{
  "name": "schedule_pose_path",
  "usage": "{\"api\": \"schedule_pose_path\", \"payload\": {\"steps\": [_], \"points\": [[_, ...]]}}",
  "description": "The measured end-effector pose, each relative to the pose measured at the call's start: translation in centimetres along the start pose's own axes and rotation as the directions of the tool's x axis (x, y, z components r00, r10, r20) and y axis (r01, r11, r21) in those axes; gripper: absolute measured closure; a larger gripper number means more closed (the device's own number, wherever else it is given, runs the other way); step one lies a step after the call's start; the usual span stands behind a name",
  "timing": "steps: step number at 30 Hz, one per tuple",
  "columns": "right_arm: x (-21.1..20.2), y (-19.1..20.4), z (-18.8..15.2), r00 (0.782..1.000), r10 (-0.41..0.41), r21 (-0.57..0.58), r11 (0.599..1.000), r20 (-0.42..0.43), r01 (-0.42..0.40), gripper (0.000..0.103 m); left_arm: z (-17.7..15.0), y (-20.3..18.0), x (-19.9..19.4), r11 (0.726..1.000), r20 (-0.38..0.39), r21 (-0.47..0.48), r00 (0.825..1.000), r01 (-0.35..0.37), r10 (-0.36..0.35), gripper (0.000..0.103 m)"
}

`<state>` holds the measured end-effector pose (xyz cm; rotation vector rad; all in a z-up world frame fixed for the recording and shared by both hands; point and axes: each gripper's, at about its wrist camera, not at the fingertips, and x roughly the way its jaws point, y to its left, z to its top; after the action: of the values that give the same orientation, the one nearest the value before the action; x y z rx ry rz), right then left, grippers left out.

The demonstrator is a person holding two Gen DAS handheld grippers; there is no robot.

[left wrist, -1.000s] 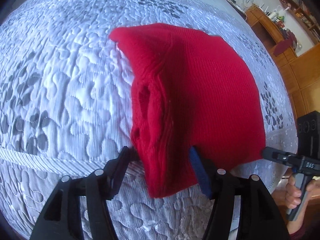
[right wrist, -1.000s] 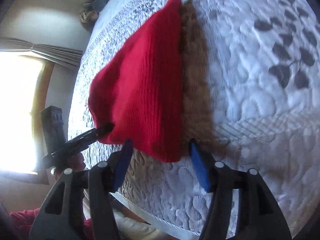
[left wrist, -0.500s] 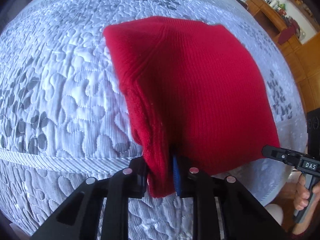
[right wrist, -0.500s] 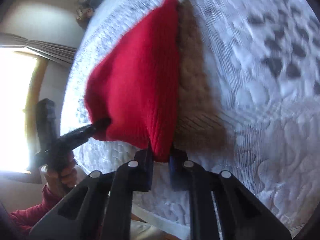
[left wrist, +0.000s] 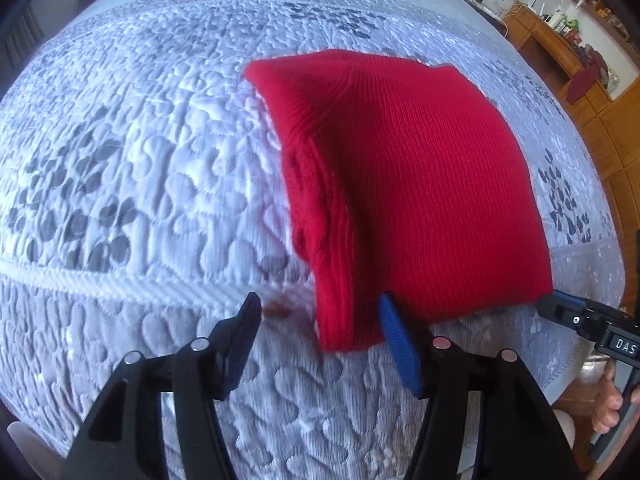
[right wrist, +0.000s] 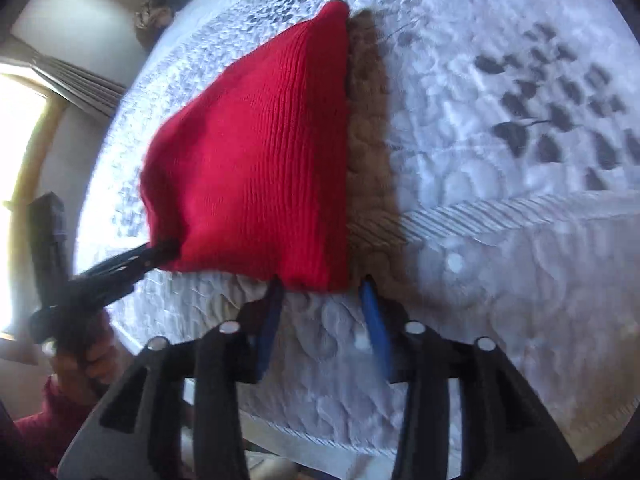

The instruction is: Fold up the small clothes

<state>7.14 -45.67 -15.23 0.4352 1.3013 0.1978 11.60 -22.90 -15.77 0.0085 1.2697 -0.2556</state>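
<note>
Folded red knit garment (left wrist: 412, 184) flat on quilted bed (left wrist: 140, 160), long axis running away, both tongs (left wrist: 320, 320) (right wrist: 324, 300) just reopened, gripping nothing

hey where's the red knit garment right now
The folded red knit garment lies on the quilted bedspread, right of centre in the left wrist view, its near edge just ahead of both grippers' open jaws.

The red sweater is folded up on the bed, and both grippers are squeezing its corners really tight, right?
Not quite. The red sweater is folded on the bed, but both wrist views show the left gripper and right gripper with jaws open. They have just been opening and no longer pinch it.
</note>
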Motion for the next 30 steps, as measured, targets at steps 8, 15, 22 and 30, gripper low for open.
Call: {"api": "schedule_pose_path", "payload": {"steps": [8,15,22,30], "points": [[-1.4,0.7,-3.7,0.988,-0.151,-0.001,0.989,0.03,0.151,0.051,-3.1,-0.6,-2.7,0.995,0.039,0.022,0.994,-0.101,0.1,0.029],[-3.3,2.7,-5.8,0.979,-0.193,-0.021,0.981,0.072,0.195,0.015,-4.7,-1.2,-5.6,0.993,0.073,0.017,0.991,-0.118,0.116,0.019],[-4.8,5.2,-6.5,0.972,-0.211,-0.033,0.976,0.101,0.215,0.009,-6.0,-1.7,-9.0,0.986,0.113,0.012,0.98,-0.165,0.163,0.016],[-5.5,7.0,-7.4,0.966,-0.236,-0.062,0.968,0.103,0.243,0.008,-7.2,-1.6,-11.7,0.987,0.134,0.008,0.979,-0.159,0.156,0.016]]}}
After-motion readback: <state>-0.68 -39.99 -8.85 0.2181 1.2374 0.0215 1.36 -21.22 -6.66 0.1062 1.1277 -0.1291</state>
